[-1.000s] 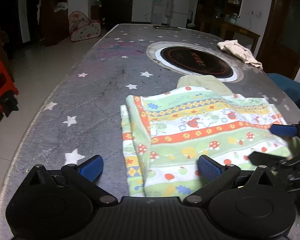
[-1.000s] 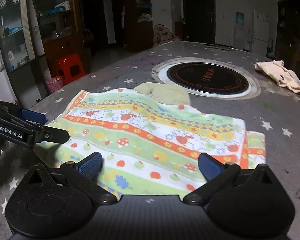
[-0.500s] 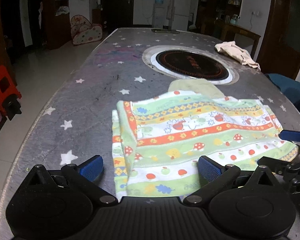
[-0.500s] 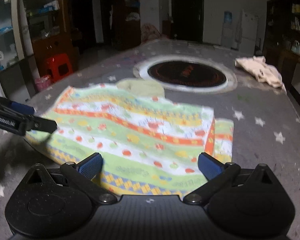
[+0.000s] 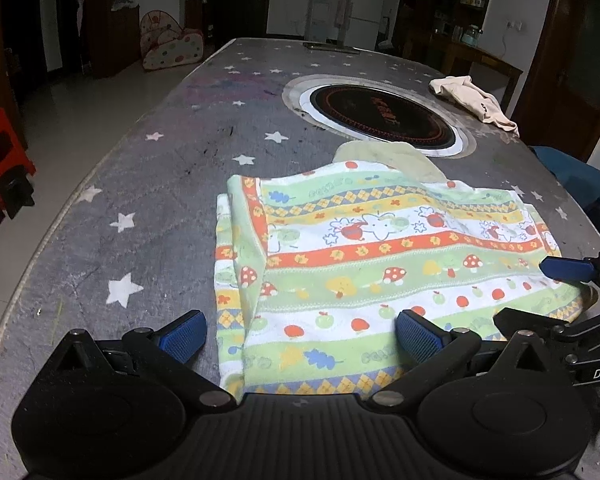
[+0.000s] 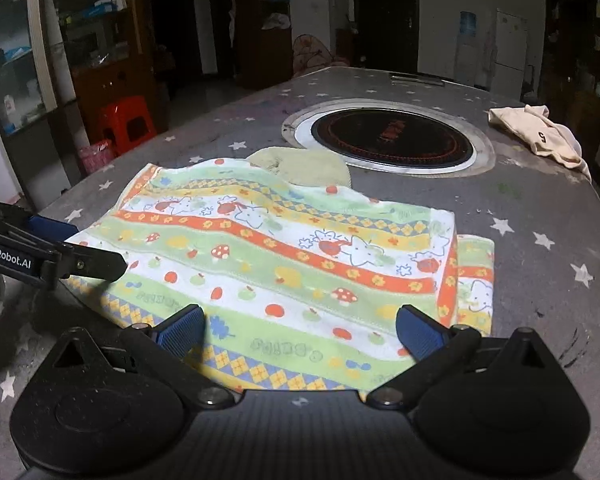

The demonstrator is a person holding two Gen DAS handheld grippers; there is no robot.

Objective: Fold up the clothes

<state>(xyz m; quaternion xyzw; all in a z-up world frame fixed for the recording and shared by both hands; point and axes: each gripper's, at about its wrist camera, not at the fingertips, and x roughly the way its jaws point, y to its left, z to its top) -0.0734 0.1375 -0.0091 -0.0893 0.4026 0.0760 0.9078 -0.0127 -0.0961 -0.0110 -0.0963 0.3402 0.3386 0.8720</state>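
Looking down my left gripper [image 5: 298,334], I see its jaws wide apart and holding nothing. My right gripper [image 6: 300,332] is wide too, and empty. The striped cloth [image 5: 380,264] lies flat on the starry table [image 5: 140,184], right in front of both, at 12 o'clock. Its long side runs from 9 to 3 o'clock. The doubled-over end sits by my left gripper, so I think the right one should lift the other end.

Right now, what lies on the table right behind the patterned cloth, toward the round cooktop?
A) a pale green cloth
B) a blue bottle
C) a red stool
A: a pale green cloth pokes out from behind the patterned cloth, short of the cooktop.
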